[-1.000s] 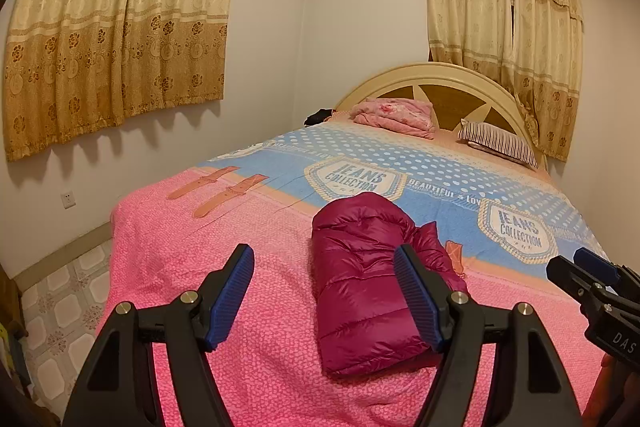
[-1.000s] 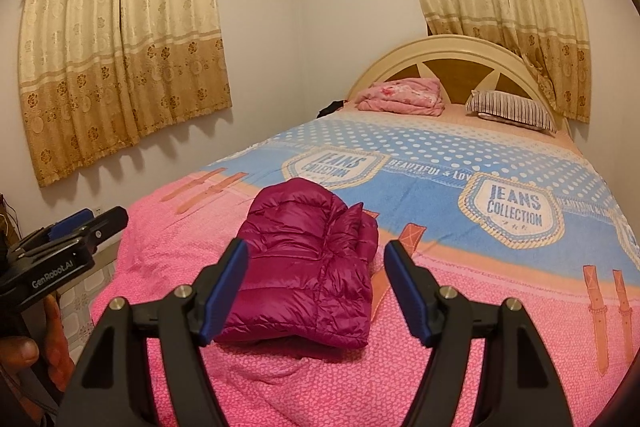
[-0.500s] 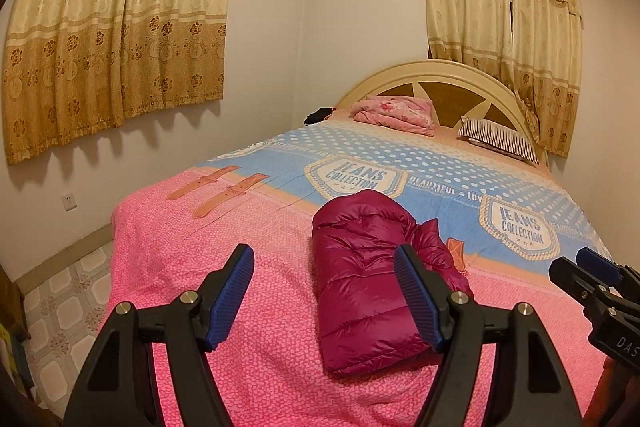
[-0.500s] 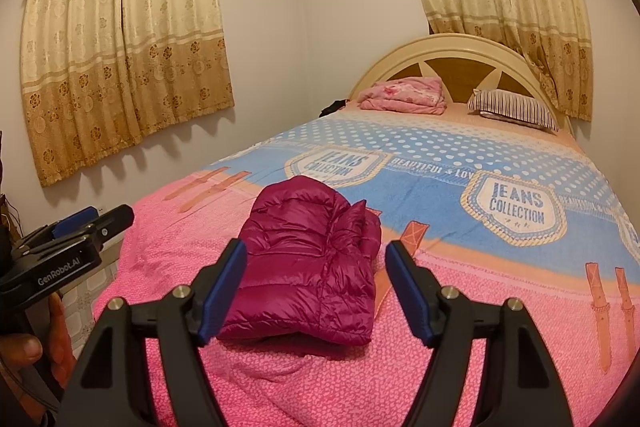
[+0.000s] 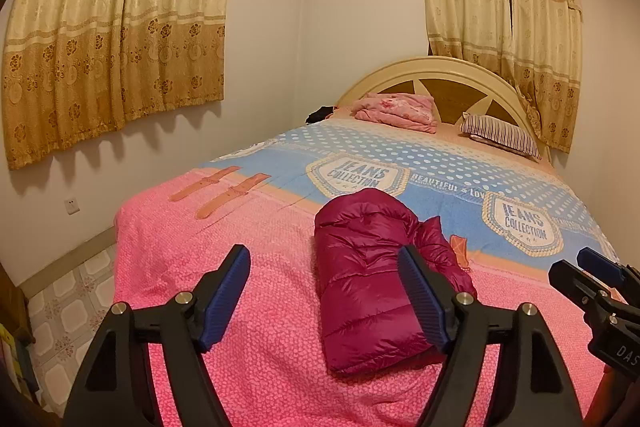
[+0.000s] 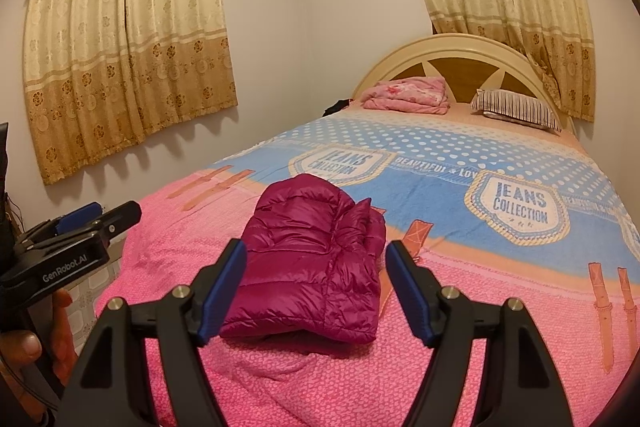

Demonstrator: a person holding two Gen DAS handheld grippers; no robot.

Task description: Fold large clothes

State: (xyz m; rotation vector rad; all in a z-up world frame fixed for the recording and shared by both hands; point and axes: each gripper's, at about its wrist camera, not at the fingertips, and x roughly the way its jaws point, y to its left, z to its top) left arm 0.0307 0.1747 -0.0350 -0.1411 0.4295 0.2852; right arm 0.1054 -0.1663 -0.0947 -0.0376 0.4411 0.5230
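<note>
Magenta puffer jacket (image 5: 368, 275) lies folded on the bed's (image 5: 240, 227) pink end. I hold both left tongs (image 5: 324, 291) and right tongs (image 6: 312, 287) spread apart, apparently clear of it.

A bed (image 5: 248, 267) fills the room from the near edge to the far wall, with a headboard (image 5: 440, 67) at its far end. A folded jacket (image 5: 368, 279) lies on the near part of the bed, on top of the blanket (image 6: 460, 155). At the far end, just before the headboard, a folded quilt (image 5: 396, 107) sits to the left and a pillow (image 5: 500, 135) to the right. 2 curtains hang in the room: 1 (image 5: 112, 39) on the wall left of the bed, 1 (image 5: 504, 15) behind the headboard to the right. The left gripper (image 5: 324, 287) and right gripper (image 6: 316, 283) hang side by side before the near edge of the bed, jaws apart, the jacket beyond them.
</note>
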